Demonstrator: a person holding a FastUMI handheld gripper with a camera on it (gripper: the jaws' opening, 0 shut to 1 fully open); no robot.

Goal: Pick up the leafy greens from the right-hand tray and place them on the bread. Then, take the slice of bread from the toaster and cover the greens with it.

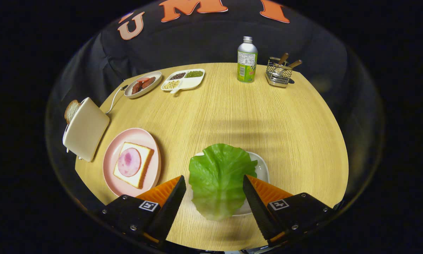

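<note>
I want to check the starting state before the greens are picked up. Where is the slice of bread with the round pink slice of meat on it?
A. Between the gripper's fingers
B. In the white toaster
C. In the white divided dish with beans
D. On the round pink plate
D: the bread with the round pink meat lies on the round pink plate, beside the white toaster; the open gripper straddles the green leaf.

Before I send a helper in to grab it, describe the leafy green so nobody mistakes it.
On the round wooden table, look at the near edge, at the white tray right of the pink plate. The leafy green lies over that tray, between the fingers of the open tongs; it is the only large, flat, bright green thing there.
</note>
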